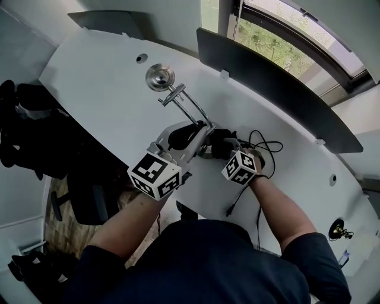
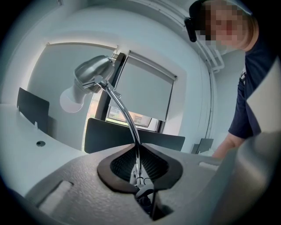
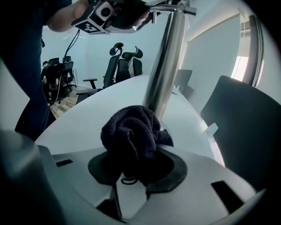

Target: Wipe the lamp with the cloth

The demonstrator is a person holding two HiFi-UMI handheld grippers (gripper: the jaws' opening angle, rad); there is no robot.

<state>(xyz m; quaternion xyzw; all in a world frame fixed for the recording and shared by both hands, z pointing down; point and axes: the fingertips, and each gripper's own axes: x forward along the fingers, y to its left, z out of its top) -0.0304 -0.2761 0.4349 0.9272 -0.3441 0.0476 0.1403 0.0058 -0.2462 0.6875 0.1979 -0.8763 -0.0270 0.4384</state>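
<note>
The chrome desk lamp stands on the white table [image 1: 101,95], its round head [image 1: 160,77] toward the far side. Its thin arm [image 2: 125,116] rises from between my left gripper's jaws to the head [image 2: 92,72]. My left gripper [image 1: 193,135] is shut on that arm low down [image 2: 138,176]. My right gripper [image 1: 221,145] is shut on a bunched dark cloth [image 3: 131,140]. The cloth rests against the lamp's thick chrome post [image 3: 167,66], just below the left gripper [image 3: 114,13].
A black cable [image 1: 264,147] loops behind the right gripper and ends in a plug [image 1: 228,211] near the table's front edge. A dark partition panel [image 1: 267,89] runs along the table's far edge. Office chairs [image 3: 125,61] stand beyond the table.
</note>
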